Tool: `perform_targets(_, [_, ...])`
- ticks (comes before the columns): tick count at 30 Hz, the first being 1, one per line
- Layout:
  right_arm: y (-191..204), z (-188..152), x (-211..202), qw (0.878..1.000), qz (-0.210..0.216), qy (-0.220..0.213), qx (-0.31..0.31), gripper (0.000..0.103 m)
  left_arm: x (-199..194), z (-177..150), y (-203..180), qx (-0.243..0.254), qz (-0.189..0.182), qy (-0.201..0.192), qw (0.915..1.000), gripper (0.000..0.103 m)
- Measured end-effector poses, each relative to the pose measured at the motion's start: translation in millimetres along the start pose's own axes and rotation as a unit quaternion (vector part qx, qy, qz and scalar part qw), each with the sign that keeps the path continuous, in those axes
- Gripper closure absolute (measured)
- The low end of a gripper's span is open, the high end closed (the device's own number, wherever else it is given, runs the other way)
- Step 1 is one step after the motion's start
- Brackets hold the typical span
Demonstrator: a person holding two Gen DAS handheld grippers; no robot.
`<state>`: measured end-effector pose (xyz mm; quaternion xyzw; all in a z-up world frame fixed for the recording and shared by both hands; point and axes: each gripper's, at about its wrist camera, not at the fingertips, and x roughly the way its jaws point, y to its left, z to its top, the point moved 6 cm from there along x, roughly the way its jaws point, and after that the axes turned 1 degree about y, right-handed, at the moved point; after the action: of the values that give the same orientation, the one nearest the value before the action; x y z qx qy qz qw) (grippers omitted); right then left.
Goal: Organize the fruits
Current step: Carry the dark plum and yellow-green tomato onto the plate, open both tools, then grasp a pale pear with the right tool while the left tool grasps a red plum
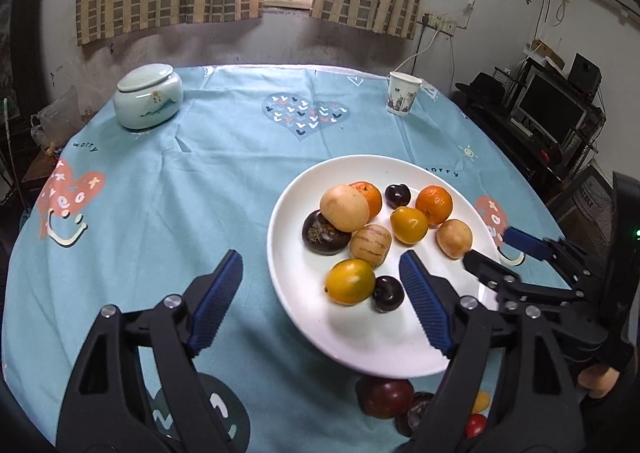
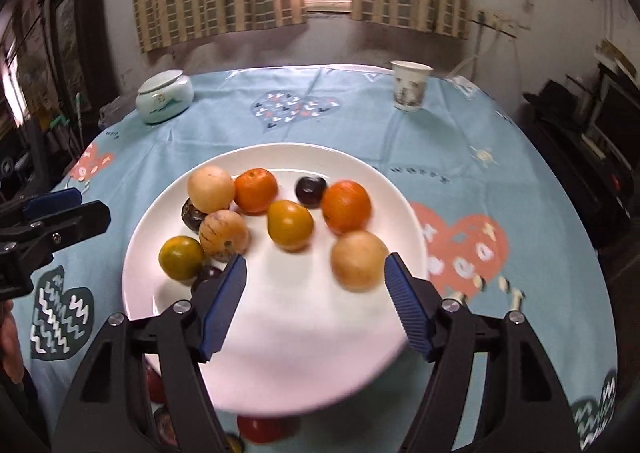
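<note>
On the round table covered by a blue patterned cloth (image 1: 200,189), a lidded ceramic jar (image 1: 147,97) is seen near the far left edge and a paper cup (image 1: 403,93) near the far right edge. Toward the near right part of the tabletop a white plate (image 1: 304,293) is set, and the fruits are gathered on it: two oranges (image 1: 434,204), two pale round fruits (image 1: 344,207), a striped fruit (image 1: 371,245), yellow-green fruits (image 1: 350,281) and dark plums (image 1: 388,293). A few more fruits (image 1: 390,397) are left on the cloth just beyond the plate's near edge. The left gripper (image 1: 320,293) is held with its jaws wide apart and nothing between the pads, one finger over the cloth, the other over the plate beside a plum. The right gripper (image 2: 316,285) is likewise spread and empty above the plate's near part, a pale fruit (image 2: 359,260) lying just inside its right finger.
</note>
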<state>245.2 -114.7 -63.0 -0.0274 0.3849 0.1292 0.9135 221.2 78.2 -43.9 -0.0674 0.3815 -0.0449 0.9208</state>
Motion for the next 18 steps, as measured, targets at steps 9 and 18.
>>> perform_targets(9, [-5, -94, -76, 0.998, 0.025, 0.039, 0.044, 0.019, -39, -70, -13, 0.010, 0.029, 0.003, 0.9995, 0.013])
perform_targets(18, [18, -158, -106, 0.994, 0.068, 0.073, 0.044, 0.015, -75, -150, -25, 0.017, 0.018, 0.046, 0.9987, 0.012])
